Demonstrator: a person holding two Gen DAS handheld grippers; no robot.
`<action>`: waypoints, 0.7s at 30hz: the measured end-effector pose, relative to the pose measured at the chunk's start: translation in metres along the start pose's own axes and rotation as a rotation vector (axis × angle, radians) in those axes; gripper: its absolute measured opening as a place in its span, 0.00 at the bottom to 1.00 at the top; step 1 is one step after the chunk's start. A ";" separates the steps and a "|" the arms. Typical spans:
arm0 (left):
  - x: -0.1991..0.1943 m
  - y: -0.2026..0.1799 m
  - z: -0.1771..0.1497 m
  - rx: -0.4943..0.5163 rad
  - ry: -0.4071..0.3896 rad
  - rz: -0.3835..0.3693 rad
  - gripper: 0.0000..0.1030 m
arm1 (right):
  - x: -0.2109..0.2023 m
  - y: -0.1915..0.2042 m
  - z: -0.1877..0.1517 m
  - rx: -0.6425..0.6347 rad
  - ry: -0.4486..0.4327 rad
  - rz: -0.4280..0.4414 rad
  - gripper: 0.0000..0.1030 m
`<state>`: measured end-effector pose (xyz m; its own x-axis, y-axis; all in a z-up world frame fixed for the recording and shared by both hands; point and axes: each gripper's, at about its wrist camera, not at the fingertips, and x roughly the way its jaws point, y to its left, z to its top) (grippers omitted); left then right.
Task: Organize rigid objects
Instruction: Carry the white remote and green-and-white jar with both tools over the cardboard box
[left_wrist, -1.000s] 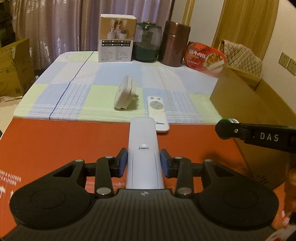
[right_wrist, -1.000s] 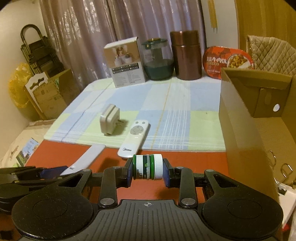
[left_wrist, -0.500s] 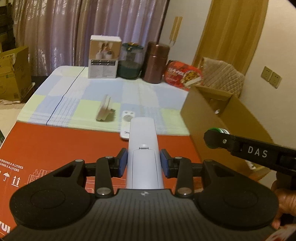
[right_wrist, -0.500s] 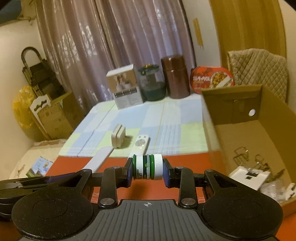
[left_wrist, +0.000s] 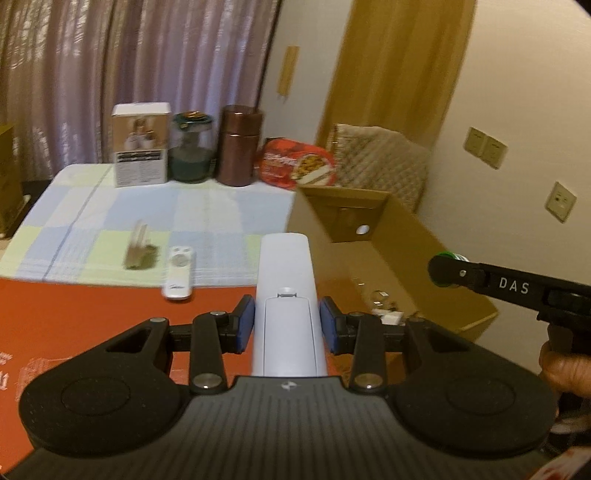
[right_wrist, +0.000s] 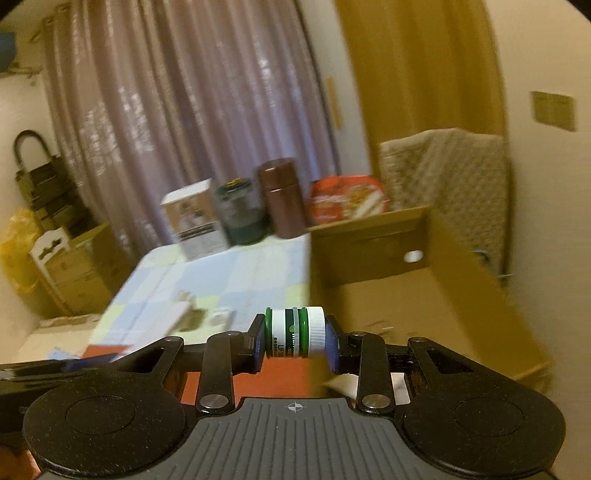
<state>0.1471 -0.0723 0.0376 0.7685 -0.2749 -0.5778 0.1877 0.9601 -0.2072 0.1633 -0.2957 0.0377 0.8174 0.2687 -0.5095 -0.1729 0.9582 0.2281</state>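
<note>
My left gripper (left_wrist: 287, 323) is shut on a long white remote (left_wrist: 286, 291) and holds it in the air beside the open cardboard box (left_wrist: 424, 236). My right gripper (right_wrist: 295, 338) is shut on a small green-and-white jar (right_wrist: 294, 336), raised over the box (right_wrist: 476, 280); it also shows at the right of the left wrist view (left_wrist: 448, 267). A small white remote (left_wrist: 178, 272) and a white plug adapter (left_wrist: 136, 243) lie on the checked cloth (left_wrist: 207, 210).
At the back of the table stand a white product box (left_wrist: 140, 144), a green glass jar (left_wrist: 190, 147), a brown canister (left_wrist: 239, 146) and a red food pack (left_wrist: 299, 164). Small items lie in the cardboard box. A red sheet (left_wrist: 74, 314) covers the table's near part.
Both grippers have risen and swung to the right toward the cardboard box, each still holding its object. The table now looks farther away and lower.
</note>
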 end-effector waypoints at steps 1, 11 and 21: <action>0.002 -0.007 0.002 0.007 0.000 -0.009 0.32 | -0.003 -0.011 0.002 0.009 -0.004 -0.022 0.28; 0.041 -0.070 0.011 0.082 0.036 -0.090 0.32 | -0.016 -0.081 0.012 0.086 -0.011 -0.105 0.28; 0.082 -0.103 0.002 0.133 0.102 -0.110 0.32 | -0.001 -0.105 0.005 0.113 0.021 -0.096 0.28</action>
<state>0.1916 -0.1932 0.0129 0.6744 -0.3757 -0.6356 0.3517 0.9204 -0.1709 0.1831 -0.3973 0.0186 0.8153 0.1791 -0.5506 -0.0304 0.9629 0.2683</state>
